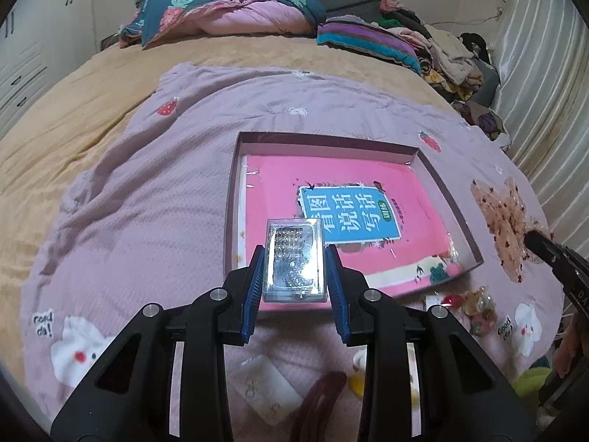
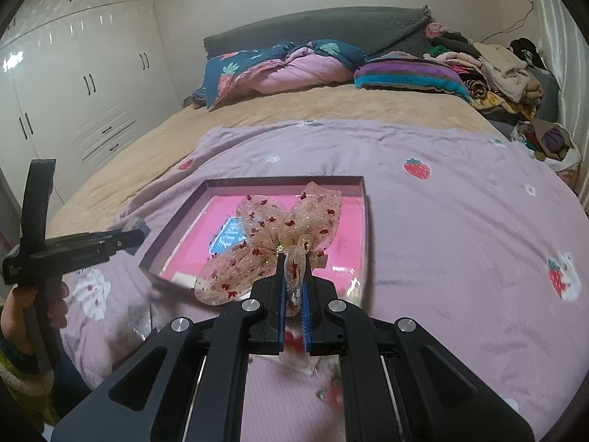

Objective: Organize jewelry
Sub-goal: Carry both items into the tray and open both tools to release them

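Observation:
My left gripper (image 1: 295, 254) is shut on a small clear plastic case (image 1: 295, 259) of sparkling rhinestone jewelry, lifted over the near edge of a shallow purple box lid (image 1: 232, 199) that holds a pink book. My right gripper (image 2: 294, 276) is shut on a sheer beige hair bow (image 2: 279, 235) with red specks, held above the same box lid (image 2: 364, 221). The bow (image 1: 502, 213) and the right gripper's tip (image 1: 541, 245) show at the right edge of the left wrist view. The left gripper (image 2: 136, 237) shows at the left of the right wrist view, gripped by a hand.
A lilac blanket (image 1: 147, 202) with strawberry and bunny prints covers the bed. Near the front lie an earring card (image 1: 263, 386), dark red hair clips (image 1: 320, 401), a yellow piece (image 1: 359, 379) and small wrapped trinkets (image 1: 475, 305). Pillows and piled clothes (image 1: 441, 48) sit at the bed's far end; wardrobes (image 2: 73, 84) stand left.

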The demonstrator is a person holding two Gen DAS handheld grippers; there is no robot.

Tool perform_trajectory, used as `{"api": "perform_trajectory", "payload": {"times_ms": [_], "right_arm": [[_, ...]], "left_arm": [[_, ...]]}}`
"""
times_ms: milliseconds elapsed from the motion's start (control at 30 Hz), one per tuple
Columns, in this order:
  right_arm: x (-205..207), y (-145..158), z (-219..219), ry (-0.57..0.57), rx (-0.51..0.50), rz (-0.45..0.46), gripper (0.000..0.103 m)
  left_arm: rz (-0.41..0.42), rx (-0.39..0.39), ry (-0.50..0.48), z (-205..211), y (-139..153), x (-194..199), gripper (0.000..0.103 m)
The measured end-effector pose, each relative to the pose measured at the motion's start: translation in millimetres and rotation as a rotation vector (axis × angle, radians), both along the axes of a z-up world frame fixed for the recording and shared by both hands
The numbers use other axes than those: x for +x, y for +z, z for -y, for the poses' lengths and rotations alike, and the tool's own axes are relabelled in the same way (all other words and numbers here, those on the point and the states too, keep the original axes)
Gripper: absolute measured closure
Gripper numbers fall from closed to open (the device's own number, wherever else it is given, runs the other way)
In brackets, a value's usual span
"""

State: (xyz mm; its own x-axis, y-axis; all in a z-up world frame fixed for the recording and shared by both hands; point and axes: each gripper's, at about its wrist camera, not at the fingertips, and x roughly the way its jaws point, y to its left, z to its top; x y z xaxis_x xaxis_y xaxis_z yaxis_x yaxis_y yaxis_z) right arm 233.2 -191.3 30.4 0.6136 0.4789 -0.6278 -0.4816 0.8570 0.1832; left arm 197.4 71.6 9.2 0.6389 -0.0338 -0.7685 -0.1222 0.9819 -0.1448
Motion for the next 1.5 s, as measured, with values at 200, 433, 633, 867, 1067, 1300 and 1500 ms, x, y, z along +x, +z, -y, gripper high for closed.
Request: {"api": "perform_trajectory", "payload": {"times_ms": [200,433,633,867,1067,1300,1500], "right_arm": [[30,-7,-16,-0.014,0.002,-0.019,0.097],[65,-26,-28,-0.032,-0.013,-0.06,0.097],[85,-49,-37,-0.041,-0.028,-0.11,0.097],[89,-68,-39,-0.05,-0.04,-0.15,0.097],[87,-75,-36,-0.055,-0.038,-0.173,0.092],[76,-73,-30,-0.062,-0.039,-0.158,0.056],[61,-65,-18,-0.08,-0.022,-0.137,0.034]], "left_arm": [[-0.026,0.007,0.0,1,-13,24,0.079],[-0.059,0.016,0.012,1,-31,48,0.079],[-0.086,0.022,0.009,3,-46,61,0.078],[-0.11,0.019,0.008,1,-59,68,0.078],[-0.115,0.016,0.01,-2,-62,68,0.078],[-0.119,0.02,0.008,-1,-63,68,0.078],[-0.113,0.025,0.012,3,-59,63,0.064]]}}
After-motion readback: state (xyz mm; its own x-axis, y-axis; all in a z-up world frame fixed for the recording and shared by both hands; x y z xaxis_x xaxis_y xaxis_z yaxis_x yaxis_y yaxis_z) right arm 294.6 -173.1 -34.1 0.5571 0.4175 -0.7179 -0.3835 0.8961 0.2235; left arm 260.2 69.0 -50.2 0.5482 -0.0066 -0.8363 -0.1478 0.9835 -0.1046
